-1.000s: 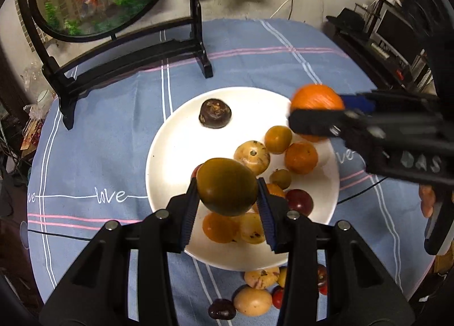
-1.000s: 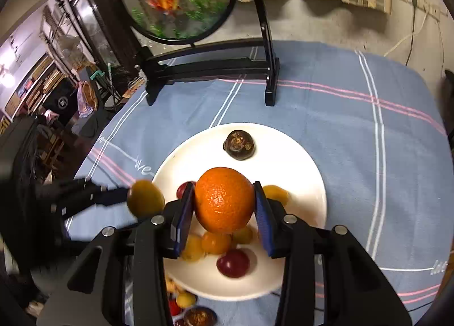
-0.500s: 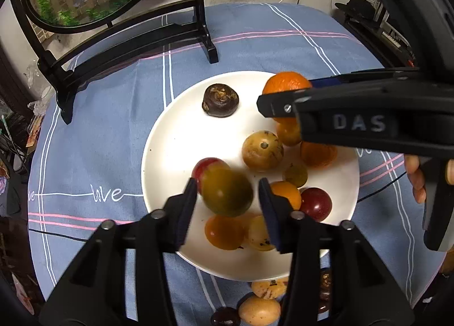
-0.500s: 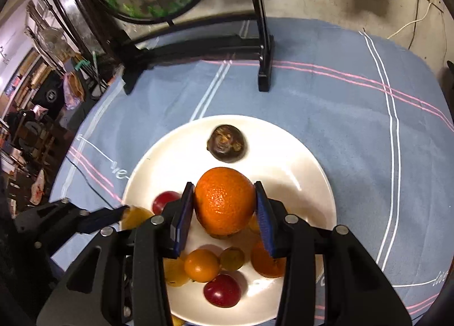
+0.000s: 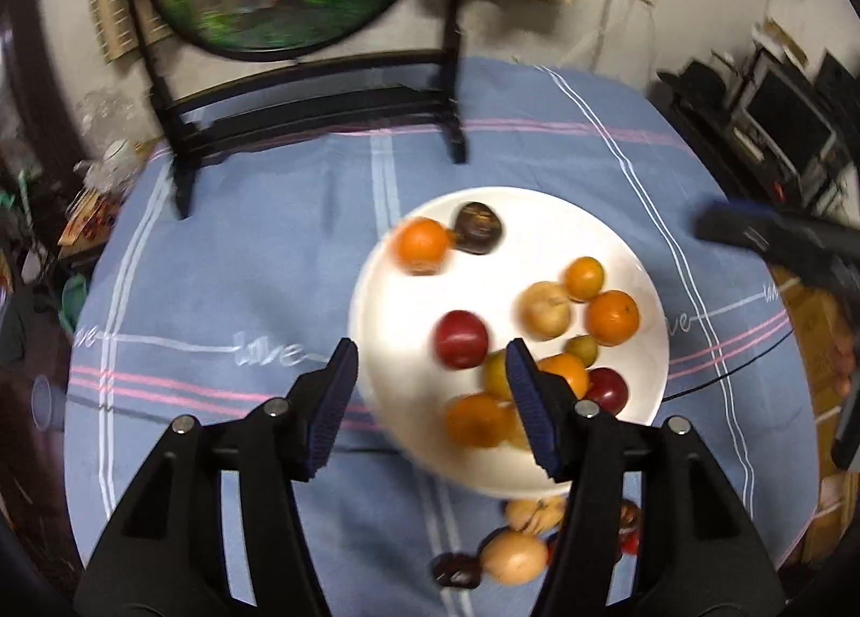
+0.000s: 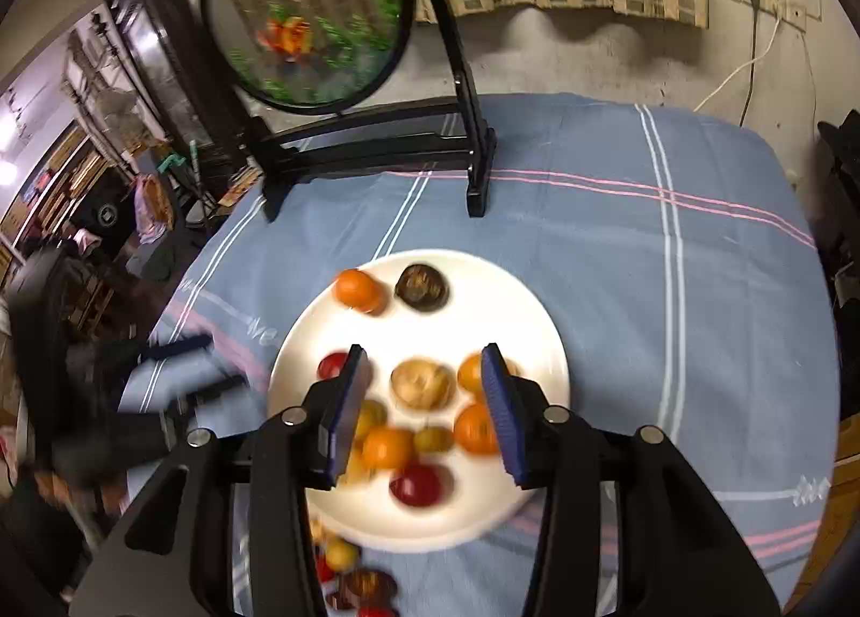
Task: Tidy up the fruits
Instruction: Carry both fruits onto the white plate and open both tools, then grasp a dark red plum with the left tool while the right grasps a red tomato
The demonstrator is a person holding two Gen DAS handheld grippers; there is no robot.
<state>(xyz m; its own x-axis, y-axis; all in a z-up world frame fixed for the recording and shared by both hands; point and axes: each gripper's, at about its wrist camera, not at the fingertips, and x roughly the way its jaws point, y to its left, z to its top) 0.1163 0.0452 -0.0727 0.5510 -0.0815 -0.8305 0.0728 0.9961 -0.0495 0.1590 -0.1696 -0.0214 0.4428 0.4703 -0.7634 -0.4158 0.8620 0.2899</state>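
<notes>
Several fruits crowd the near half of the white plate (image 5: 543,203), while the orange (image 5: 422,246) I let go sits close to the far-left rim beside the dark fruit (image 5: 478,228); it could roll off onto the blue cloth (image 5: 242,251). My left gripper (image 5: 430,396) and right gripper (image 6: 424,407) have just been opening and hold nothing. More loose fruit (image 5: 513,558) lies near the table's edge, with open cloth to the left.

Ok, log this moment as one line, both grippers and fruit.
left gripper: open, empty, jaws just opening | right gripper: open, empty, jaws just opening | orange: on plate beside dark fruit | loose fruit: on cloth
</notes>
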